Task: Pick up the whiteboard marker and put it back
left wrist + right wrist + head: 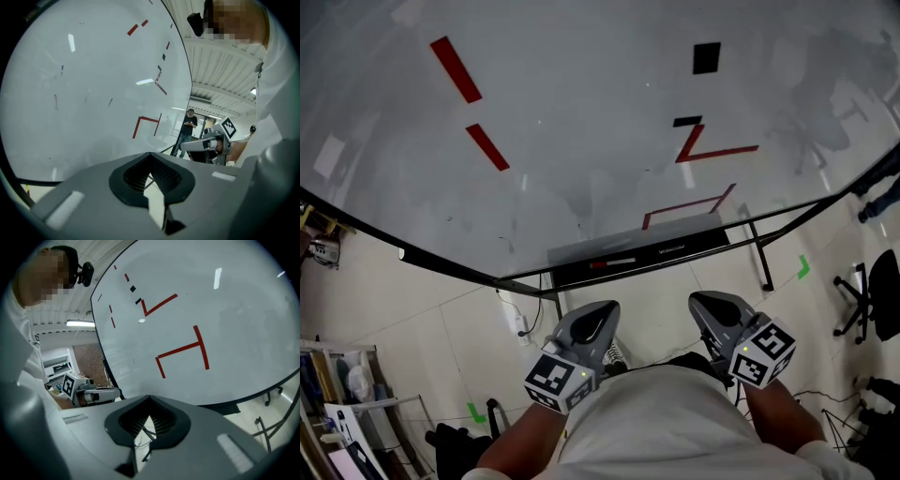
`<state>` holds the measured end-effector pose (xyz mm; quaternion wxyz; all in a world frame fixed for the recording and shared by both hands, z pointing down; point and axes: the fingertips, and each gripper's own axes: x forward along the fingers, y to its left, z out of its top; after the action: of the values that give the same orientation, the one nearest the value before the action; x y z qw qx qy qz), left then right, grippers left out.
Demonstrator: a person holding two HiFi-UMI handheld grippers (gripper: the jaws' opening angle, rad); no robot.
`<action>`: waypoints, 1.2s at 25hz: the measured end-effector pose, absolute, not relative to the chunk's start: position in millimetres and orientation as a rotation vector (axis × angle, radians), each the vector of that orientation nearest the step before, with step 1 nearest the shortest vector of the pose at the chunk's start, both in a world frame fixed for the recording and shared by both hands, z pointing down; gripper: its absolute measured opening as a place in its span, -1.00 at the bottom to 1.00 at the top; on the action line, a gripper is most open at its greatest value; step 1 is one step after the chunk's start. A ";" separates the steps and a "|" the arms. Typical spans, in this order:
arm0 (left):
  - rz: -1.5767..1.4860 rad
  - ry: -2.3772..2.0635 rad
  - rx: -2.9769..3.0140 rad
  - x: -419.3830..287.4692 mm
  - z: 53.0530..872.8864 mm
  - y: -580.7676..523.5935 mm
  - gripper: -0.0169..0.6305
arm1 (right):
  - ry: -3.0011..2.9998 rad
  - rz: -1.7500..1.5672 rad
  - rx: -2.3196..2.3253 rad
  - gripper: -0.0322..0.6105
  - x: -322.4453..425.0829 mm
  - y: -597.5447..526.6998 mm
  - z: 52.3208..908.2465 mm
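A person's left gripper [602, 311] and right gripper [705, 302] hang clenched and empty at lower centre, well apart from the tray [675, 249] mid-frame, where the marker [614, 263] seems to lie. A reach with jaws unopened could nudge it off the tray.

This looks like a lab or office workroom. A large whiteboard [581, 122] on a black metal stand fills the far side, with strips of red tape [455, 68] and black patches stuck on it and a dark tray [637, 255] along its lower edge. The floor [412, 300] is pale tile marked with bits of green tape [803, 268], and loose cables [520, 319] lie on it. A black office chair [862, 300] stands at the right, and cluttered racks [337, 394] at the near left. The gripper views show a slatted ceiling [220, 65] with a strip light [79, 323], a brick wall [89, 359], and a person [189, 123] standing in an open area beyond.
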<state>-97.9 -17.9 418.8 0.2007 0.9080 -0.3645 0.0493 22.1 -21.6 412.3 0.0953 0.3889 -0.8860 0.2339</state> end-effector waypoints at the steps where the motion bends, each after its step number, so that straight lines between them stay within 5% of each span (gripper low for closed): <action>1: 0.134 -1.038 2.529 -93.4 418.1 -13.5 -0.90 | -2.638 0.687 1.128 -0.89 25.5 -18.6 411.0; 17: 0.066 -1.329 2.314 6.3 409.0 100.9 -0.90 | -2.742 0.668 0.820 -0.89 140.3 72.4 411.7; 30: 0.149 -1.287 2.385 -8.5 398.1 131.0 -0.90 | -2.785 0.639 0.880 -0.90 112.6 107.8 393.5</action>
<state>-8.5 131.0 398.1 0.2121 0.8587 -0.4634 0.0538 112.6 107.8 393.5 0.0758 0.2936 -0.9288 0.2131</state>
